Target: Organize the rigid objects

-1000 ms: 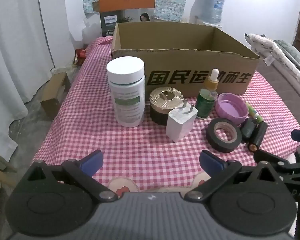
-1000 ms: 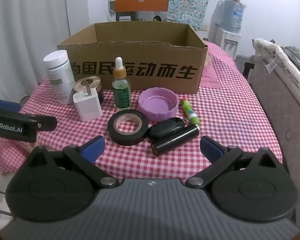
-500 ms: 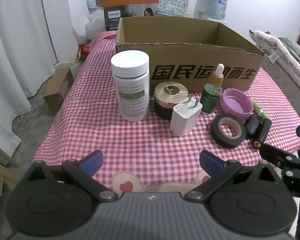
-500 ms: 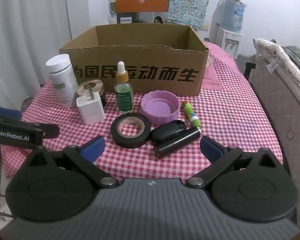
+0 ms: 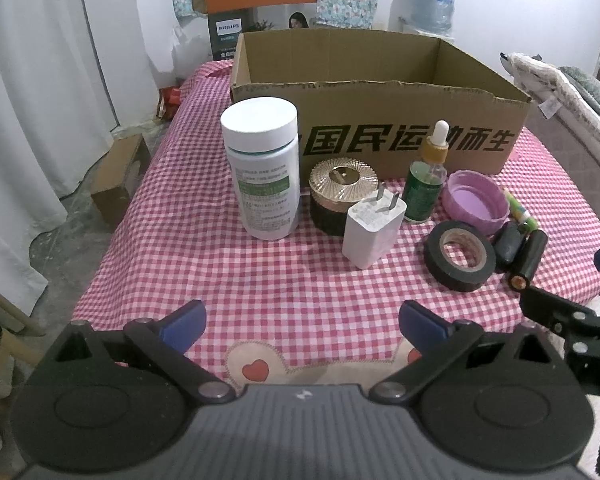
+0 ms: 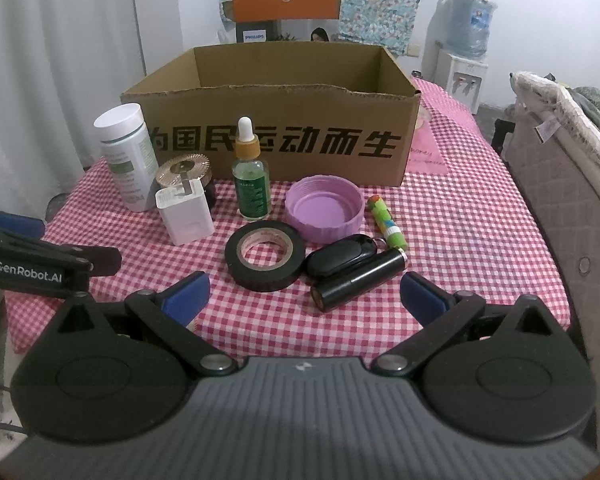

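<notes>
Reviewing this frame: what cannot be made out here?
- Cardboard box floor: hidden by its front wall, both views.
- White bottle label text: too small.
- Gold-lidded jar: partly behind the charger, right wrist view.
- Right tongs: cut off by the left view's edge.

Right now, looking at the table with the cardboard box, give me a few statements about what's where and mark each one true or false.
1. The cardboard box stands open behind the small items. True.
2. The black tape roll lies inside the box. False: it lies flat on the checked tablecloth, in front of the box.
3. The dropper bottle stands upright. True.
4. The purple lid sits on top of the white pill bottle. False: it lies on the cloth, open side up, apart from that bottle.
5. The right tool is shut on the white charger. False: it is open and holds nothing.
</notes>
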`<act>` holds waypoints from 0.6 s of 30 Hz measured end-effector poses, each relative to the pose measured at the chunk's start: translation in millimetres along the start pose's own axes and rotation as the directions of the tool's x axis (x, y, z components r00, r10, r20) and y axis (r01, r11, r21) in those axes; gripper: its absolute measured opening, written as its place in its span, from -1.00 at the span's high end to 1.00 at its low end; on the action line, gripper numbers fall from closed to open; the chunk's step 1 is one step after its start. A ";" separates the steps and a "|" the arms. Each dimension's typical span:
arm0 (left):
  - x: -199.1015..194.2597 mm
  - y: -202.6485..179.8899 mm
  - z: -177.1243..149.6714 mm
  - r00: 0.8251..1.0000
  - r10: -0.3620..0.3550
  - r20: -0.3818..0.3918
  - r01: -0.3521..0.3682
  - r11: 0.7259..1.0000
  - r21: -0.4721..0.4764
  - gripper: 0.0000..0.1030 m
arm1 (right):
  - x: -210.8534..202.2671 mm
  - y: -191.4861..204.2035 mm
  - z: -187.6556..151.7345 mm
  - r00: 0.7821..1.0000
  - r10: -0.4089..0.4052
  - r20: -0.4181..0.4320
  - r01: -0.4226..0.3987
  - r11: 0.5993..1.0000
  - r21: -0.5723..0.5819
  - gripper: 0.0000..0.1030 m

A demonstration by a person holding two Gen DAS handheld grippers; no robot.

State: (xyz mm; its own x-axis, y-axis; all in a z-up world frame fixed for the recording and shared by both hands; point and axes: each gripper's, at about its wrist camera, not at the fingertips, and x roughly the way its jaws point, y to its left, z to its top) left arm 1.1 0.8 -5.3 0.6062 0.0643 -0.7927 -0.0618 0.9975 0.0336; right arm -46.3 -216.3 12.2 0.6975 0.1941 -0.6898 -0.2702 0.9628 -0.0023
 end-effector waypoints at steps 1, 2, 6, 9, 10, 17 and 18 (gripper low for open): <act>0.3 0.1 -0.2 1.000 0.000 -0.001 0.000 1.000 0.000 -1.00 | 0.0 -0.1 -0.3 1.000 0.001 0.000 -0.001 1.000 0.001 -0.98; 0.2 0.0 -0.5 1.000 0.000 -0.002 0.000 1.000 0.001 -1.00 | -0.4 -0.1 -0.3 1.000 0.002 0.000 -0.002 1.000 0.001 -0.98; -0.3 -0.2 -1.4 1.000 0.003 -0.003 -0.003 1.000 0.002 -1.00 | -0.7 -0.3 -0.3 1.000 0.004 0.000 -0.004 1.000 0.003 -0.98; 0.1 -0.2 -1.0 1.000 0.005 -0.006 -0.005 1.000 0.002 -1.00 | -0.2 -0.3 0.1 1.000 0.006 -0.002 -0.006 1.000 0.003 -0.98; 0.4 -0.3 -0.8 1.000 0.005 -0.007 -0.005 1.000 0.002 -1.00 | -0.2 -0.1 0.1 1.000 0.007 -0.003 -0.007 1.000 0.003 -0.98; 1.5 -0.4 -0.3 1.000 0.009 -0.011 -0.008 1.000 0.003 -1.00 | 0.8 1.0 -0.1 1.000 0.012 -0.003 -0.012 1.000 -0.002 -0.98; 1.6 -0.3 -0.4 1.000 0.009 -0.012 -0.009 1.000 0.004 -1.00 | 0.9 1.1 -0.1 1.000 0.012 -0.003 -0.012 1.000 -0.002 -0.98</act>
State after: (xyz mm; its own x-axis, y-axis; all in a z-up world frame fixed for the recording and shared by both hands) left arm 1.7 0.6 -6.8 0.5963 0.0732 -0.7994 -0.0646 0.9970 0.0432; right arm -46.0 -215.1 11.4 0.6920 0.2052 -0.6921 -0.2801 0.9599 0.0046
